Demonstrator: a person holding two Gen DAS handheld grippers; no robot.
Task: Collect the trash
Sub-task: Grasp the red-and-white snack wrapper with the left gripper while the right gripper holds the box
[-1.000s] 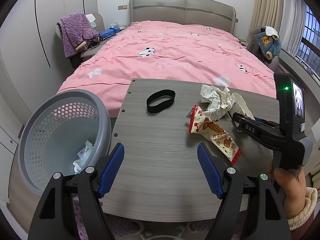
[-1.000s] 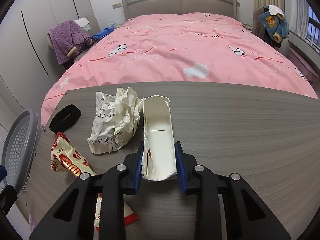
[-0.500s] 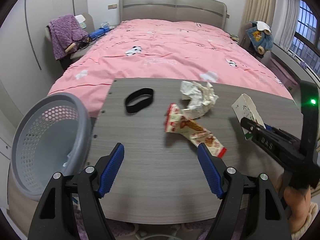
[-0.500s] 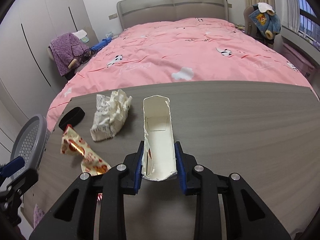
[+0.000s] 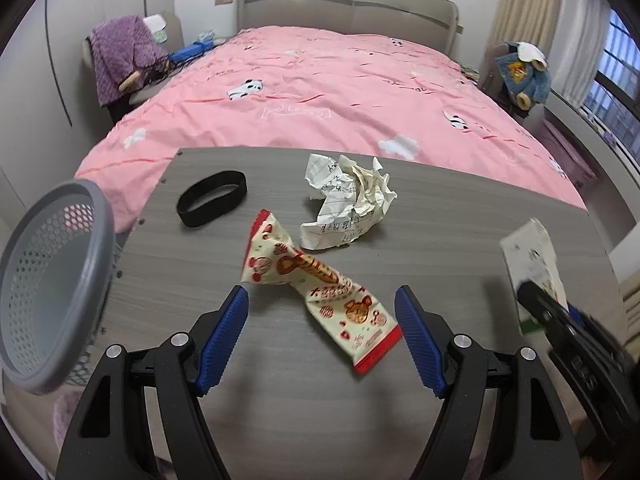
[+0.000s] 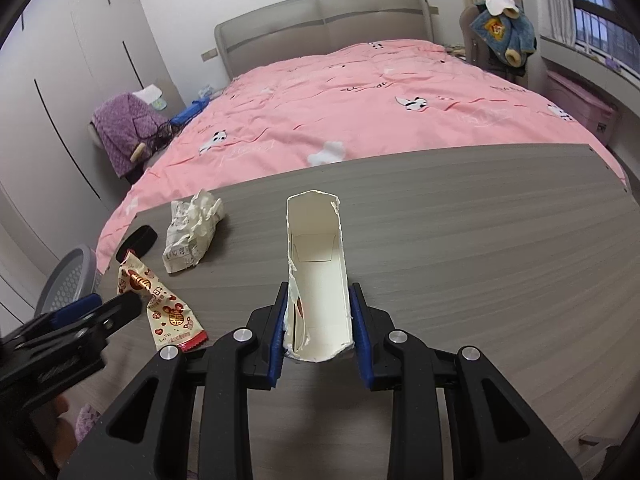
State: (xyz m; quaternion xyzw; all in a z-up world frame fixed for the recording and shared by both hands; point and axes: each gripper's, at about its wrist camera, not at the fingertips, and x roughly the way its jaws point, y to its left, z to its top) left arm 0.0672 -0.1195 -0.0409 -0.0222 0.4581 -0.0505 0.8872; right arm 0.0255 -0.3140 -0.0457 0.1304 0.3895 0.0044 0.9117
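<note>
Comparing with a moment ago, the left tool (image 5: 322, 332) has come over the snack wrapper (image 5: 316, 286), jaws apart around it, while the right tool (image 6: 320, 320) stays clamped on the torn carton (image 6: 318, 276), now lifted off the table (image 6: 480, 240); basket (image 5: 52, 280) waits at left

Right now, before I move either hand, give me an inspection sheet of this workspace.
Surface: grey wood-grain table, at the foot of a pink bed.
Job's things: snack wrapper, crumpled paper, torn white carton; grey basket off the table's left edge.
Clutter: black band on the table.
Grippers: left gripper jaws wide, over the wrapper, not touching it; right gripper clamped on the carton.
Cables: dark cords by the purple blanket.
Surroundings: wardrobe, curtain, window.
</note>
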